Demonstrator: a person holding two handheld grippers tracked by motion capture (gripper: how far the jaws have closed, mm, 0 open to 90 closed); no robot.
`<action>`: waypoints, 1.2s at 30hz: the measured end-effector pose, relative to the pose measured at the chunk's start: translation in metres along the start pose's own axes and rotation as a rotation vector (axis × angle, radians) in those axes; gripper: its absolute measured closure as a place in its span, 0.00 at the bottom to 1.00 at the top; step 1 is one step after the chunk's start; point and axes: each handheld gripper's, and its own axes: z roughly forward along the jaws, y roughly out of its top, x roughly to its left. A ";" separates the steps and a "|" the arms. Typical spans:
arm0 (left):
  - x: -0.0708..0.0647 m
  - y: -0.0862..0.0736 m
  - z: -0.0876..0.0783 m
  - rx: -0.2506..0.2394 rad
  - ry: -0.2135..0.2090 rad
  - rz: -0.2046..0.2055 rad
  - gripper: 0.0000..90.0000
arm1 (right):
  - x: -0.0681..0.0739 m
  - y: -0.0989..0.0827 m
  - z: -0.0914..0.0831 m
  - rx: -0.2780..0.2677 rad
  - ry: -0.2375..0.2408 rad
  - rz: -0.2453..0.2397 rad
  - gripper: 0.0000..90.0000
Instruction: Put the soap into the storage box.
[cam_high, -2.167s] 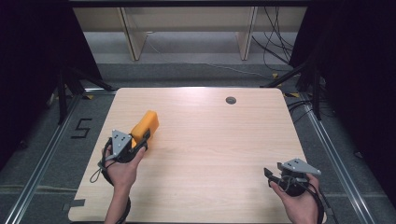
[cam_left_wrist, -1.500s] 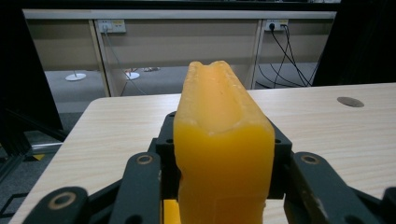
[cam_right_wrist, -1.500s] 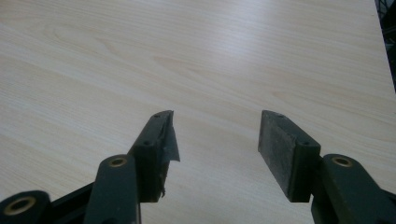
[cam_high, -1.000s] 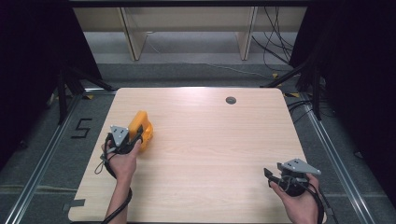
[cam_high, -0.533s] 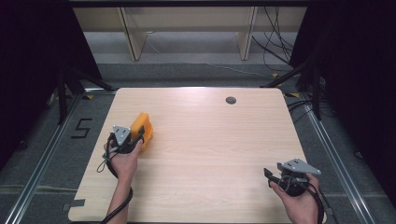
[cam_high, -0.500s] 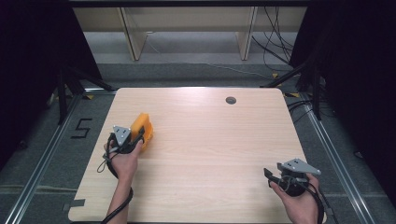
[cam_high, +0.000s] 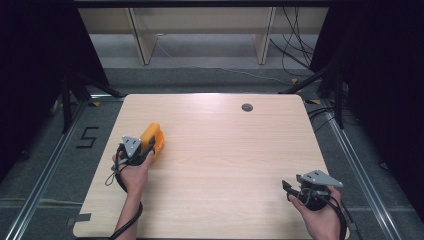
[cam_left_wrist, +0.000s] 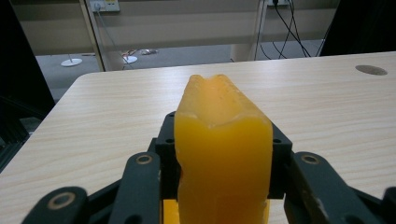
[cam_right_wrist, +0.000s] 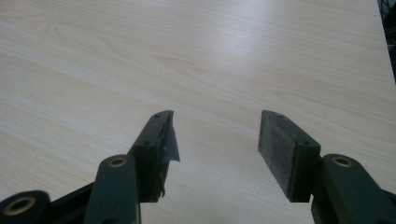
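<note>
Left gripper (cam_high: 148, 146) clamped on orange block (cam_high: 151, 140); right gripper (cam_high: 289, 187) idle.

Block sits pinched between the left jaws at the left side of the wooden table (cam_high: 225, 150), its far end pointing away. Right jaws stand apart over bare tabletop near the right front corner, holding nothing.

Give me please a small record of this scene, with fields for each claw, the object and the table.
left claw: shut on the orange block
right claw: open, holds nothing, over bare wood
block place: left part of the table, whether lifted or resting cannot be told
table: light wood, a dark round hole near the far edge
</note>
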 end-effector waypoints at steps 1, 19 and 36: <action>0.000 0.000 0.000 0.003 0.000 0.005 0.67 | 0.000 0.000 0.000 0.000 0.001 -0.001 0.51; 0.000 0.003 -0.001 0.032 -0.001 0.023 0.66 | -0.001 0.000 0.001 -0.016 -0.008 -0.011 0.51; 0.002 0.043 -0.030 0.169 0.041 0.002 0.38 | -0.001 0.000 0.001 -0.010 -0.005 -0.006 0.50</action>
